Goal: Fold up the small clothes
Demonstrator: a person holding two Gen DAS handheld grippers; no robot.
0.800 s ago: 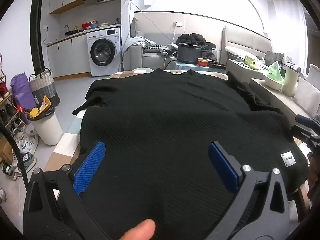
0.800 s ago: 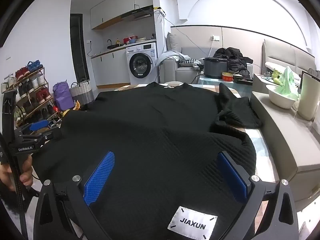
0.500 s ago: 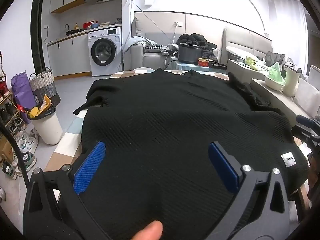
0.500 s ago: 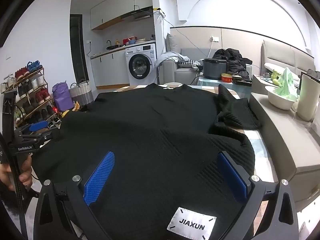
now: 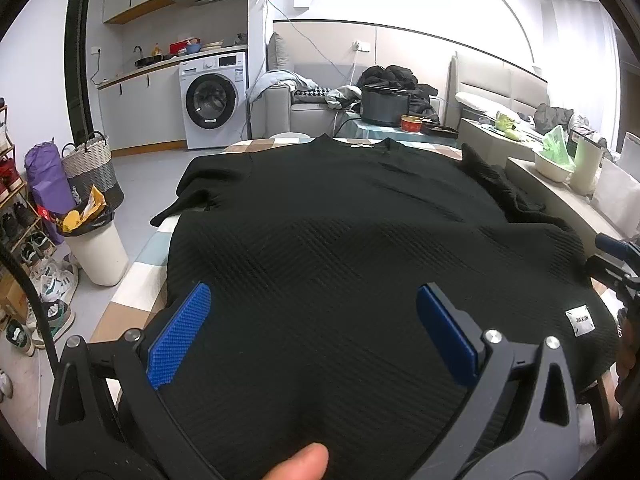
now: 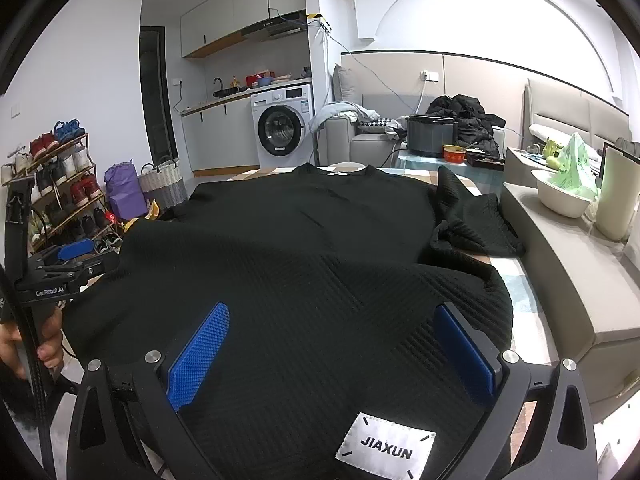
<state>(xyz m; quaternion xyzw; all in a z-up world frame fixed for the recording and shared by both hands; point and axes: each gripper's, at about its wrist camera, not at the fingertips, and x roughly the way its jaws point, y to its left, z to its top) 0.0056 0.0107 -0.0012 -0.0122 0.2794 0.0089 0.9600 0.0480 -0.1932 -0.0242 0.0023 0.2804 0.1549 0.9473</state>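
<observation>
A black knit sweater (image 5: 340, 232) lies spread flat over the table, collar at the far end, hem near me. A white JIAXUN label (image 6: 384, 450) is sewn near the hem. Its right sleeve (image 6: 476, 224) is bunched up beside the body; the left sleeve (image 5: 192, 196) hangs off the table edge. My left gripper (image 5: 314, 320) hovers open over the hem's left part, nothing between its blue pads (image 5: 180, 336). My right gripper (image 6: 332, 344) hovers open over the hem's right part above the label. Each gripper shows at the edge of the other's view.
The checkered table (image 5: 132, 296) shows bare at the left edge. A white bin (image 5: 96, 248), baskets and a shoe rack (image 6: 60, 184) stand on the floor at left. A grey bench (image 6: 568, 272) with a bowl (image 6: 560, 196) runs along the right. A cooker (image 5: 386, 106) sits beyond.
Both grippers have stayed open and almost still over the hem. The sweater has not moved. The thumb at the bottom of the left wrist view has slid slightly right.
</observation>
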